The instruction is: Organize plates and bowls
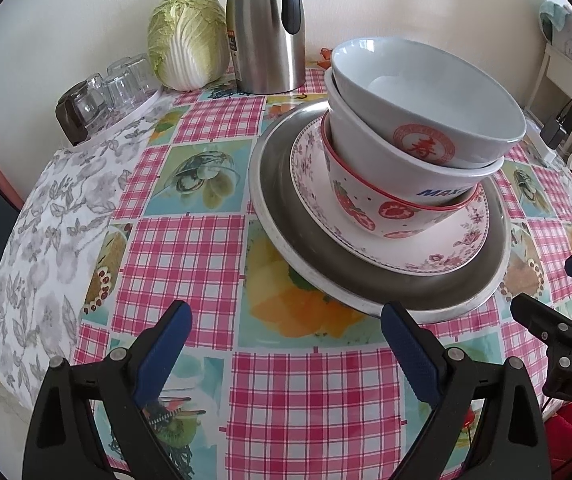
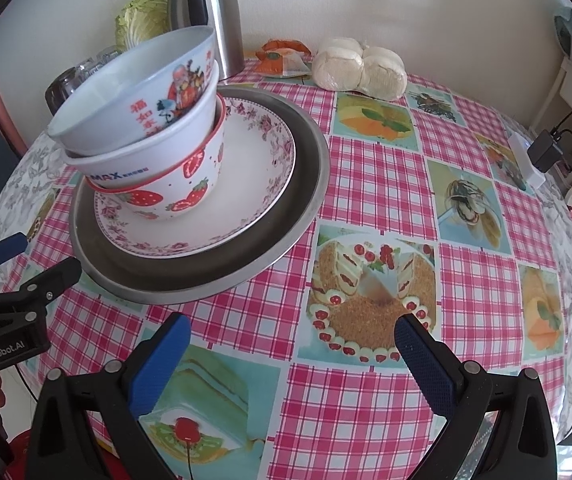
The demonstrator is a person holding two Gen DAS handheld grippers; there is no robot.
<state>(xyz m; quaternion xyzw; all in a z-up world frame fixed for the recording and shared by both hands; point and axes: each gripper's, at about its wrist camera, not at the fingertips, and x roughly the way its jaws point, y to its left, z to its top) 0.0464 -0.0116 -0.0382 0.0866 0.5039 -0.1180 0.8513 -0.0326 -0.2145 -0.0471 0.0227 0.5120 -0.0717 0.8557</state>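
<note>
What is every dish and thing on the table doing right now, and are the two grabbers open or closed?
Left gripper: open, empty.
Right gripper: open, empty.
Top bowl: nested, tilted, empty.
Middle bowl: nested inside strawberry bowl.
Strawberry bowl: upright on floral plate.
Floral plate: lying in metal tray.
Metal tray: flat on table.
Kettle: upright.
Glasses: standing together on a tray.

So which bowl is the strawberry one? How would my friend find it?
Find the big metal tray on the checked tablecloth; a flowery plate lies in it. Three bowls are stacked on that plate, and the strawberry bowl is the bottom one. It alone has a red rim and red strawberries; the two above are white with writing.
</note>
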